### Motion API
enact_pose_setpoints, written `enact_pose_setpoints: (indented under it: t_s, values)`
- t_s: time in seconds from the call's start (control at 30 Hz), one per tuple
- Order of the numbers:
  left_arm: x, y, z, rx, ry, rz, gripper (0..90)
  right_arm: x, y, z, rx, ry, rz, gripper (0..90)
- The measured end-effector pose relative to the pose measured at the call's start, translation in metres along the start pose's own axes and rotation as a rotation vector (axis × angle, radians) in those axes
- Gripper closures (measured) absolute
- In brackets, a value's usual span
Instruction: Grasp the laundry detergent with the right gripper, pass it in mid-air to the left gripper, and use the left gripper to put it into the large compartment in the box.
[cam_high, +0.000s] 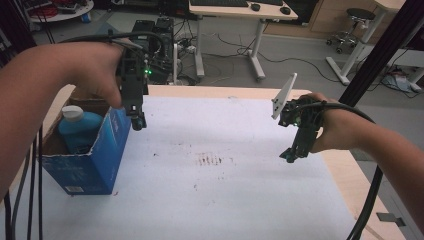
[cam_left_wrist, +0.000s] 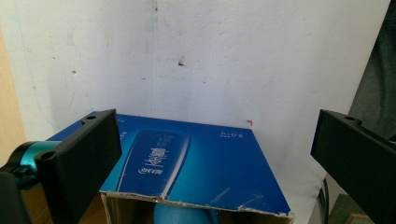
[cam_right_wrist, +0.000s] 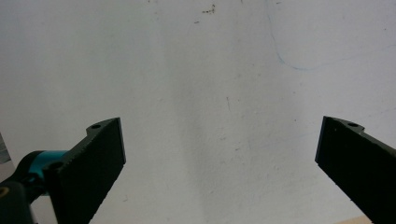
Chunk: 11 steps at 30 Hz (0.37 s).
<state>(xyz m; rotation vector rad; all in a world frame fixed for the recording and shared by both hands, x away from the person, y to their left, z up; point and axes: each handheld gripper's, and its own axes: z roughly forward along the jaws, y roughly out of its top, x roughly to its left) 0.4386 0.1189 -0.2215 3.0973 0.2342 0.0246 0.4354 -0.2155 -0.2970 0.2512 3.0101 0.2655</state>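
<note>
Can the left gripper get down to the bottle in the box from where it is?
Probably yes: the left gripper hangs open over the box rim, the top is open, and the bottle cap stands uncovered.

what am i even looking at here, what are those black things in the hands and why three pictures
A person sits at a table and holds a hand-operated gripper in each hand, a tool with two black jaws that pinch. The high view looks down from above: the left gripper hangs over the edge of a blue cardboard box, and the right gripper hovers over the white sheet covering the table.

The other two pictures come from small cameras riding on the grippers, looking along their jaws. In the left gripper view the jaws stand wide apart above the box. In the right gripper view they stand wide apart over bare white sheet.

Inside the box stands a blue bottle with a white cap. Neither gripper holds anything.
</note>
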Motion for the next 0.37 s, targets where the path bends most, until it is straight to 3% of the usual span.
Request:
enact_pose_setpoints:
  t_s: [0.37]
  values:
    - [-0.0001,0.0013,0.0015,-0.003,-0.007,0.003,1.6,0.0017,-0.0004,-0.0008,0.009,0.001,0.012,0.7]
